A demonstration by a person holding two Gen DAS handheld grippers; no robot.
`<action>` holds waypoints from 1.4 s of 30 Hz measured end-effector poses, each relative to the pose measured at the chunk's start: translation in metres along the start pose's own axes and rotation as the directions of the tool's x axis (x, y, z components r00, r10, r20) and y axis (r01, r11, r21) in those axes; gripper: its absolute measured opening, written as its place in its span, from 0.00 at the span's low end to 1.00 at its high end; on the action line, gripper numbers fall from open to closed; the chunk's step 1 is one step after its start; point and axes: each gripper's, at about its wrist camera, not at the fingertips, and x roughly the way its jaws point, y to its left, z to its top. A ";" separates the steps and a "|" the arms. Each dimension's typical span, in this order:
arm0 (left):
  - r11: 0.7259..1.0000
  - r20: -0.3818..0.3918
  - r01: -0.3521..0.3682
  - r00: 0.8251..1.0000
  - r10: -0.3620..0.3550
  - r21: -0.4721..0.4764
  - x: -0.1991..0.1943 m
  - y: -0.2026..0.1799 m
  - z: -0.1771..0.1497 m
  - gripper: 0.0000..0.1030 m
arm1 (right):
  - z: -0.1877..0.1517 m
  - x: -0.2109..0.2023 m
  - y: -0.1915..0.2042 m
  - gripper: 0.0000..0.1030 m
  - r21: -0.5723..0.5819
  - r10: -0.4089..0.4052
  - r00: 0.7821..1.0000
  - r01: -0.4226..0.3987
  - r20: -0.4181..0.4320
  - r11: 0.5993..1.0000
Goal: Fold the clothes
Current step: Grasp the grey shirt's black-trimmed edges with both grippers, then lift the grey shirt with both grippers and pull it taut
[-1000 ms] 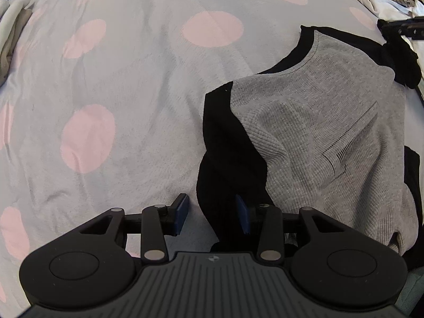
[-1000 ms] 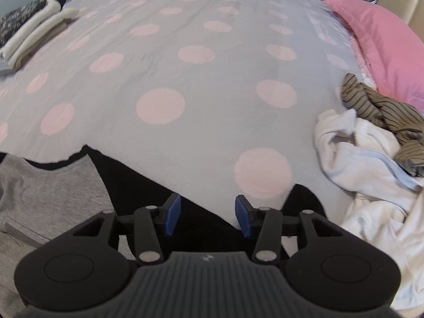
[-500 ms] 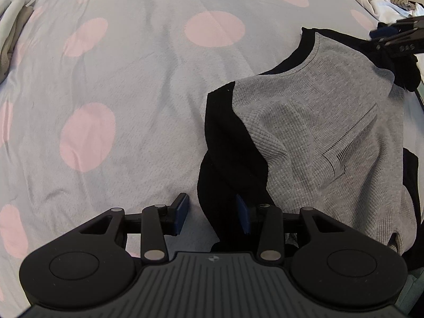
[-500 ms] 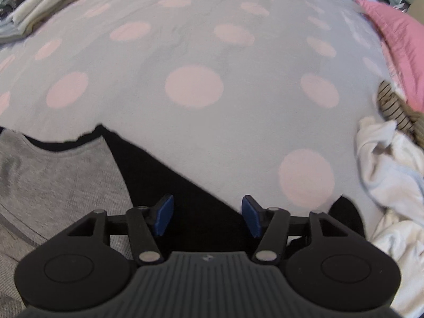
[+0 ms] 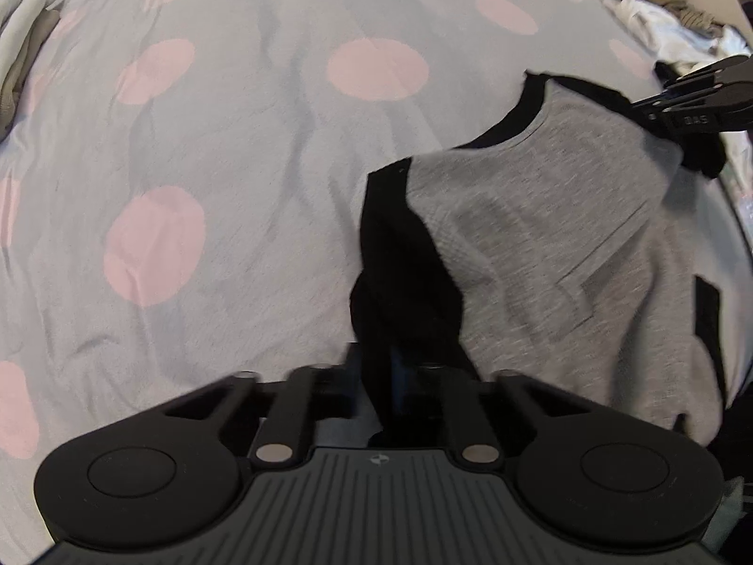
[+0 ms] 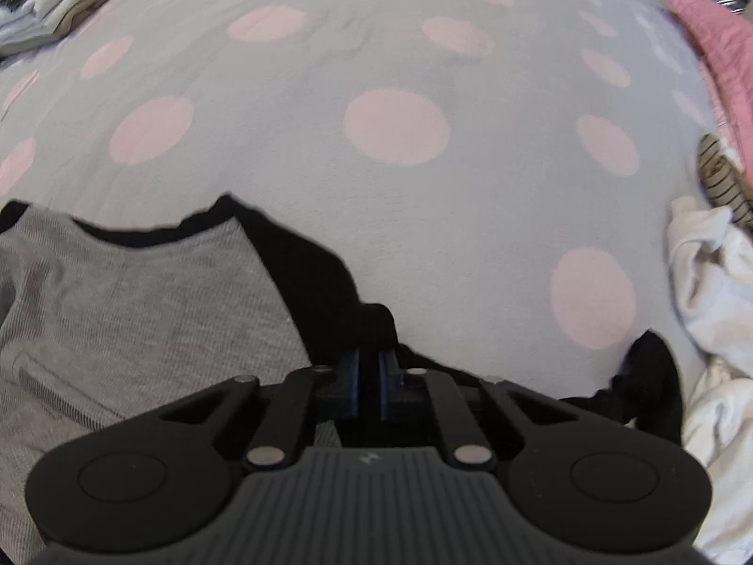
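A grey shirt with black sleeves (image 5: pixel 541 245) lies on the bed, rumpled. My left gripper (image 5: pixel 376 367) has its jaws closing tight on the near black sleeve, which bunches up between the pads. In the right wrist view the same shirt (image 6: pixel 141 306) fills the lower left. My right gripper (image 6: pixel 369 376) is closing its jaws on the other black sleeve, and dark cloth sits pinched between the blue pads. The right gripper (image 5: pixel 644 106) also shows at the shirt's far corner in the left wrist view.
The grey bedspread with pink dots (image 6: pixel 400 70) stretches away beyond the shirt. A white garment pile (image 6: pixel 715 282), a striped garment (image 6: pixel 720 174) and a pink pillow (image 6: pixel 715 37) lie to the right. Folded clothes (image 6: pixel 61 0) are stacked far left.
Both grippers went from open to closed on the black sleeves. The right gripper shifted over the shirt's shoulder, and the sleeve cloth is now gathered between each pair of pads.
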 end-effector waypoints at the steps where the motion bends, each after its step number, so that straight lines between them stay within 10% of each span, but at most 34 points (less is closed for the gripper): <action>1: 1.000 0.013 -0.005 1.000 0.005 -0.010 -0.003 0.001 0.001 0.03 | 0.001 -0.005 -0.004 0.08 0.022 -0.008 1.000 0.008 0.016 1.000; 11: 0.983 0.286 0.025 0.958 0.029 -0.181 -0.067 0.043 0.010 0.02 | 0.018 -0.084 -0.015 0.02 0.141 -0.135 0.952 0.099 0.276 0.985; 18: 0.964 0.483 0.040 0.870 0.096 -0.264 -0.118 0.063 0.007 0.02 | 0.016 -0.141 -0.002 0.02 0.179 -0.181 0.897 0.117 0.403 0.977; 23: 0.949 0.623 0.082 0.771 0.132 -0.303 -0.158 0.081 -0.004 0.02 | 0.009 -0.176 0.008 0.02 0.210 -0.204 0.853 0.114 0.480 0.971; 26: 0.958 0.651 0.062 0.746 0.141 -0.279 -0.167 0.082 -0.009 0.02 | 0.002 -0.178 0.016 0.02 0.188 -0.148 0.879 0.068 0.453 0.980; 33: 0.962 0.325 -0.024 0.939 0.116 -0.274 -0.097 0.095 -0.023 0.02 | -0.022 -0.111 0.036 0.02 0.095 -0.009 0.984 -0.008 0.180 0.995; 42: 0.996 0.029 -0.070 0.997 0.072 -0.062 -0.028 0.077 -0.062 0.02 | -0.059 -0.050 0.056 0.03 -0.031 0.081 0.993 -0.084 -0.085 0.996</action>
